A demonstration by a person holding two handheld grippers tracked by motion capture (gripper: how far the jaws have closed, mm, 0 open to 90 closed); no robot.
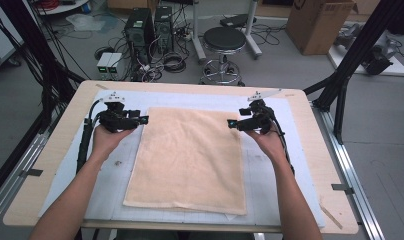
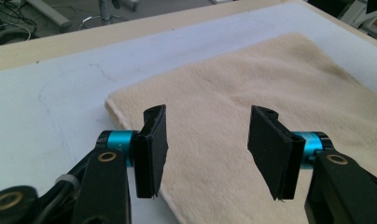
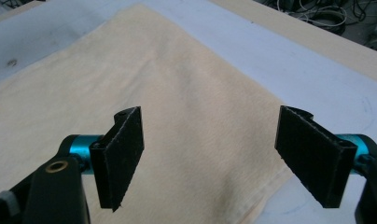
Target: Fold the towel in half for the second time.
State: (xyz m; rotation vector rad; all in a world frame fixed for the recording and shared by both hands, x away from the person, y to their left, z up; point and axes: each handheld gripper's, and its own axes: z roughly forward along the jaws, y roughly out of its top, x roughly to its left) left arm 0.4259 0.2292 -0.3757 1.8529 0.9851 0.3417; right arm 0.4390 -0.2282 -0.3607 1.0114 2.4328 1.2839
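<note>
The towel (image 1: pixel 187 157) lay flat, cream, fuzzy, rectangular on the white mat (image 1: pixel 270 175); left gripper (image 1: pixel 141 120) and right gripper (image 1: pixel 233 123) gaped wide at its far corners.

No readable text, labels, brands, numbers or signs anywhere. Dark marking on the cardboard box (image 1: pixel 317 22) on the floor beyond the desk's far right corner, too blurred to read. Small green-lit panels on the two white units (image 1: pixel 109 64) on the floor past the far left corner, also illegible.
</note>
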